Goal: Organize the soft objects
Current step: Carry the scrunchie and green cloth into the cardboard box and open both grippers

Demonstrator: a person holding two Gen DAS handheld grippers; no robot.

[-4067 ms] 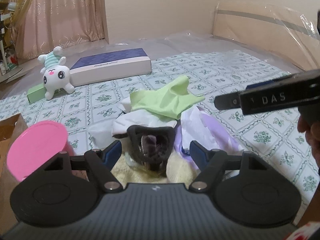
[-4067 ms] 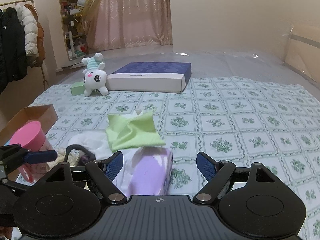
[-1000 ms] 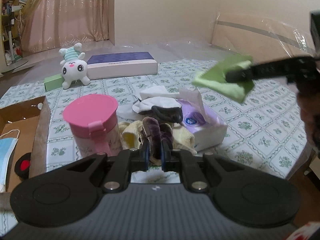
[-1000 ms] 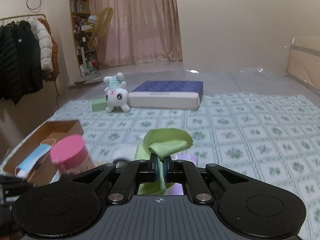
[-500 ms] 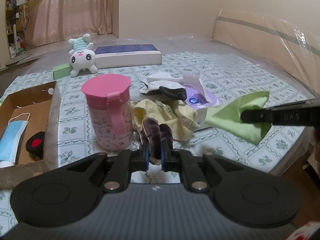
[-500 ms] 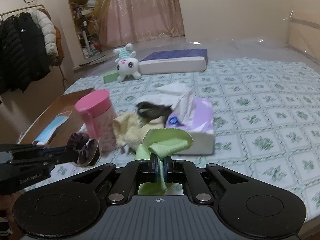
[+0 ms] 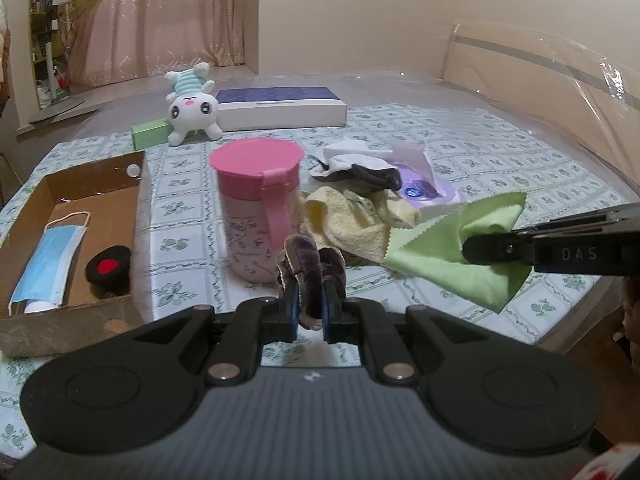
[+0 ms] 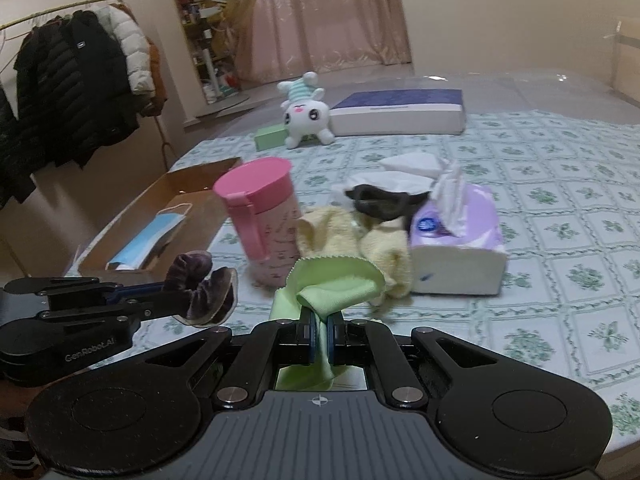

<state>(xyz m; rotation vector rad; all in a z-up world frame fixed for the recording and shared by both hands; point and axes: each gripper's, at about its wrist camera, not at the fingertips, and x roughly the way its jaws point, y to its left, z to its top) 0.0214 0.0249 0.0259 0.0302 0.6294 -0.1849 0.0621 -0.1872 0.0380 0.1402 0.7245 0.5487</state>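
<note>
My left gripper is shut on a dark purple velvet scrunchie, held in the air in front of the pink cup. From the right wrist view the same scrunchie shows at the left, pinched by the left gripper. My right gripper is shut on a light green cloth, which hangs over the near edge of the bed. That green cloth and the right gripper appear at the right of the left wrist view. A yellow towel lies behind them.
An open cardboard box at the left holds a blue face mask and a black-and-red item. A purple tissue box, a white and black garment, a plush bunny and a flat blue-white box lie further back.
Both grippers have drawn back toward the near edge of the bed with their loads. The green cloth has come down from mid-air to just above the bedspread. Both grips are unchanged.
</note>
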